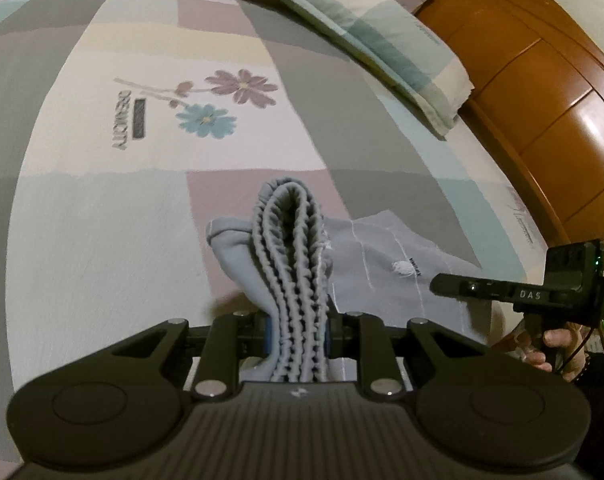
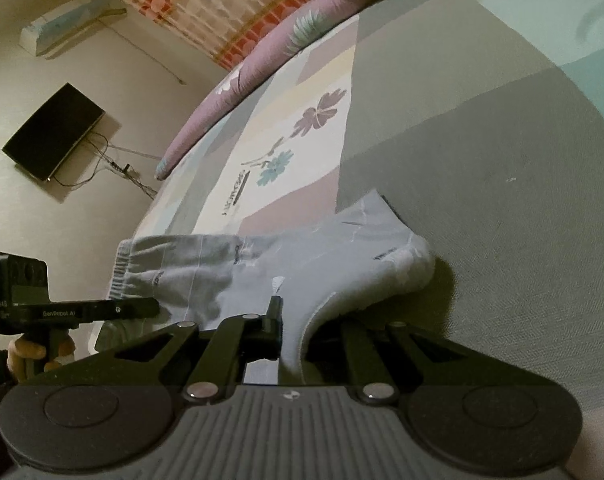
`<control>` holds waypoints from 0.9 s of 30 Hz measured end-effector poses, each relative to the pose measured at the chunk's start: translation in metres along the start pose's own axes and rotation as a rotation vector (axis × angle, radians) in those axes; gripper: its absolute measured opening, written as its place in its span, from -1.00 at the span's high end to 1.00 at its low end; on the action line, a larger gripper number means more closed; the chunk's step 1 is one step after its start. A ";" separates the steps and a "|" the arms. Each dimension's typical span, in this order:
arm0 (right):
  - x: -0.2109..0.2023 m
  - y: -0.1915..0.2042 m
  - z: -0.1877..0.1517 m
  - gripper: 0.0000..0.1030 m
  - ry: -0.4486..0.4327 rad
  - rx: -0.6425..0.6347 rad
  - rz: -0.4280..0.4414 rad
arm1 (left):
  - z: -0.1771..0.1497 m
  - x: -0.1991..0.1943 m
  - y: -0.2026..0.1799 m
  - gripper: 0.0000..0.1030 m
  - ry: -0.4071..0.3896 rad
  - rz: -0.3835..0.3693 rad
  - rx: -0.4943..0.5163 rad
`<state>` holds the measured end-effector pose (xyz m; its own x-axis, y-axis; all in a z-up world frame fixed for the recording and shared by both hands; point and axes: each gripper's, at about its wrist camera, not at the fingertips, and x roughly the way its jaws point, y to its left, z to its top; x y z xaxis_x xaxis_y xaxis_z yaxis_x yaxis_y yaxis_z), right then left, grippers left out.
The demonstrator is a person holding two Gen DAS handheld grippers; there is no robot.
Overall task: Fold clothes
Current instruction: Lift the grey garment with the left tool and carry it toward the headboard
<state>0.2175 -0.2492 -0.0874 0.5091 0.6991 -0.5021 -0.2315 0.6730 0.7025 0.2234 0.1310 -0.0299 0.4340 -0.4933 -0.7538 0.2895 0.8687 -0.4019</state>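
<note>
Left gripper (image 1: 295,334) clamps bunched elastic waistband (image 1: 291,248) of grey shorts (image 1: 386,272); right gripper (image 2: 289,336) pinches opposite edge, keeping garment taut above patchwork bedsheet (image 1: 101,208); pillow (image 1: 366,36) at one o'clock.

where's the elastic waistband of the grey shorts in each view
Left wrist: the waistband is bottom centre, bunched in ridges and pinched by the left gripper.
Right wrist: it is at the left, the ribbed edge of the shorts, above the other gripper's finger.
Shared landmark: the blue flower printed on the bedsheet.
</note>
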 end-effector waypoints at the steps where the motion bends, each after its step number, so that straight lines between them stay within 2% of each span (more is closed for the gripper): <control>1: -0.004 -0.001 0.000 0.81 -0.009 0.001 0.003 | 0.003 0.000 -0.004 0.62 -0.002 0.001 0.007; 8: -0.041 -0.007 0.001 0.81 -0.092 0.012 0.005 | 0.032 0.011 -0.042 0.62 0.000 -0.010 0.072; 13: -0.073 -0.015 -0.003 0.81 -0.157 -0.010 -0.036 | 0.056 0.033 -0.080 0.62 0.021 -0.025 0.132; 19: -0.124 -0.033 -0.007 0.80 -0.252 -0.018 -0.094 | 0.087 0.075 -0.141 0.62 0.060 -0.047 0.225; 27: -0.195 -0.072 -0.008 0.80 -0.402 0.020 -0.203 | 0.132 0.149 -0.232 0.62 0.117 -0.099 0.361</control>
<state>0.1281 -0.4321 -0.0435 0.8252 0.4015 -0.3972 -0.0798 0.7791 0.6218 0.3340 -0.1501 0.0196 0.2949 -0.5477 -0.7830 0.6159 0.7355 -0.2825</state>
